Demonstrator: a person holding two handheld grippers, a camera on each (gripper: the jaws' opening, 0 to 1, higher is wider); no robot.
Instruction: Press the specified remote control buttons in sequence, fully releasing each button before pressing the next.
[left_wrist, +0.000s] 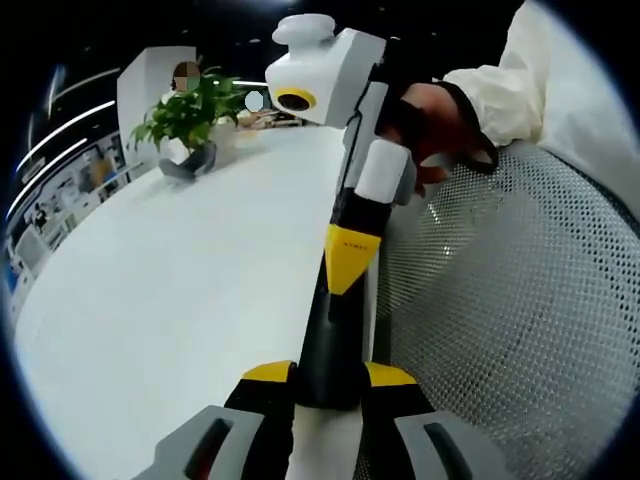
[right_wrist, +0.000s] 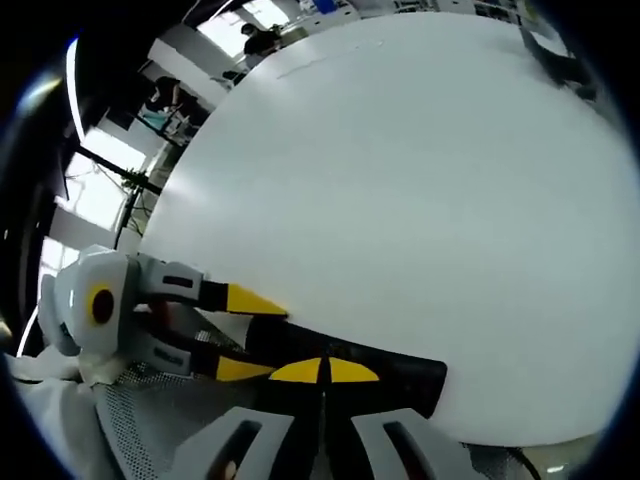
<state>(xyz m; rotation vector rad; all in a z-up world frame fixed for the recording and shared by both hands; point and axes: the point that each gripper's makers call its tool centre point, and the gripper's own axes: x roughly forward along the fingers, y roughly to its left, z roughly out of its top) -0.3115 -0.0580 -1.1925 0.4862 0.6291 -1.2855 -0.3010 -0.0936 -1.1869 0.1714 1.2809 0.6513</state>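
both tongs, left (left_wrist: 325, 385) and right (right_wrist: 322, 372), clamped on the black remote (right_wrist: 340, 360) at the white table (left_wrist: 180, 290) edge

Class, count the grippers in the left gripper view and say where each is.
2. The left gripper rises from the bottom, jaws clamping the remote; the right gripper comes from above, jaws shut, tip pointing at the remote. None seems hidden.

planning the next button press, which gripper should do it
Right: the right gripper, fingers shut, points at the remote, while the left gripper is busy clamping its end.
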